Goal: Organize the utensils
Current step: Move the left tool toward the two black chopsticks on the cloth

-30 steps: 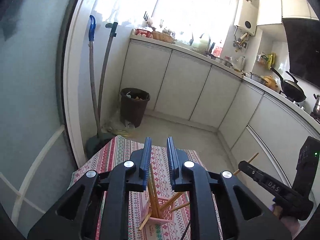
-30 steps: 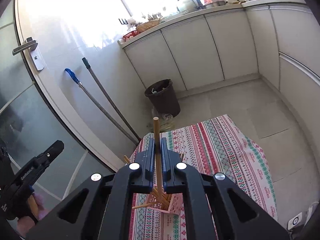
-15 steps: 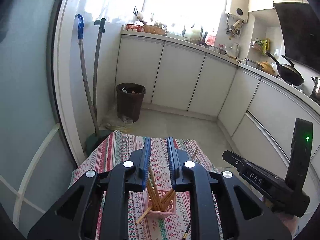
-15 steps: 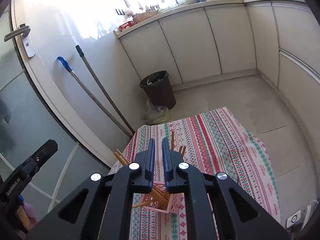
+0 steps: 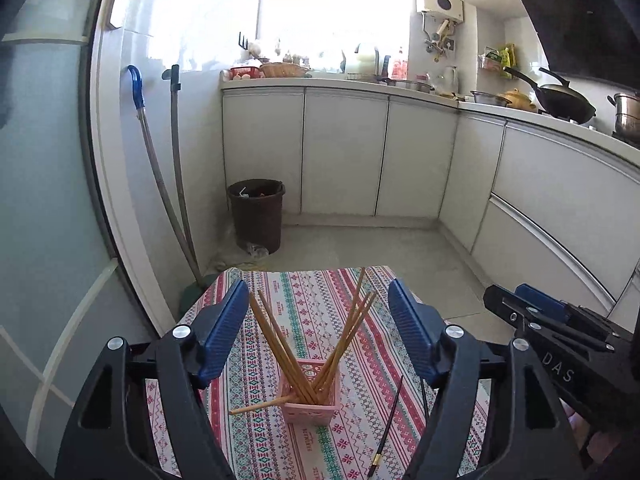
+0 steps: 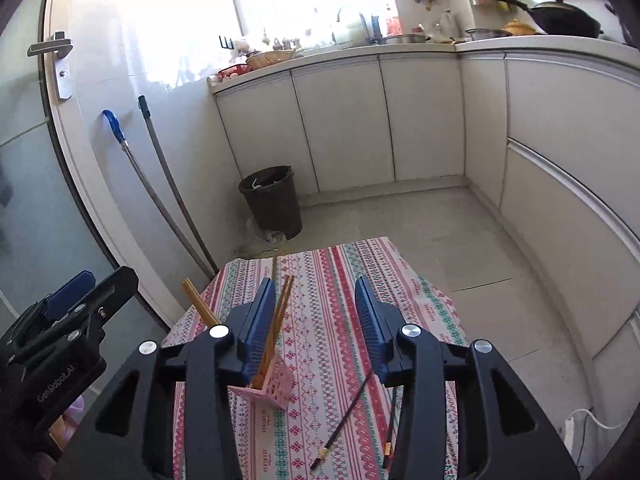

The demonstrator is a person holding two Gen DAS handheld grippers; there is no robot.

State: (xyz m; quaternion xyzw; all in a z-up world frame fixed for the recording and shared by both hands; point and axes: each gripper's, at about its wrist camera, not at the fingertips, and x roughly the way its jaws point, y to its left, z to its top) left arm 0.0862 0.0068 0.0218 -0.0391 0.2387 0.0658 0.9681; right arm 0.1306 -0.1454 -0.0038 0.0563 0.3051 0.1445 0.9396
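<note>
A small pink slotted holder stands on the striped tablecloth and holds several wooden chopsticks that fan outward. It also shows in the right wrist view. Two dark chopsticks with gold ends lie on the cloth to the holder's right, also seen in the right wrist view. My left gripper is open and empty above the holder. My right gripper is open and empty, above and right of the holder.
A dark trash bin stands on the floor beyond the table. Two mop handles lean on the wall at left. White cabinets run along the back and right. A glass door is at left.
Both grippers opened. The right gripper let go of a wooden chopstick, which now stands in the holder. Both grippers drew back, so the whole holder shows.
</note>
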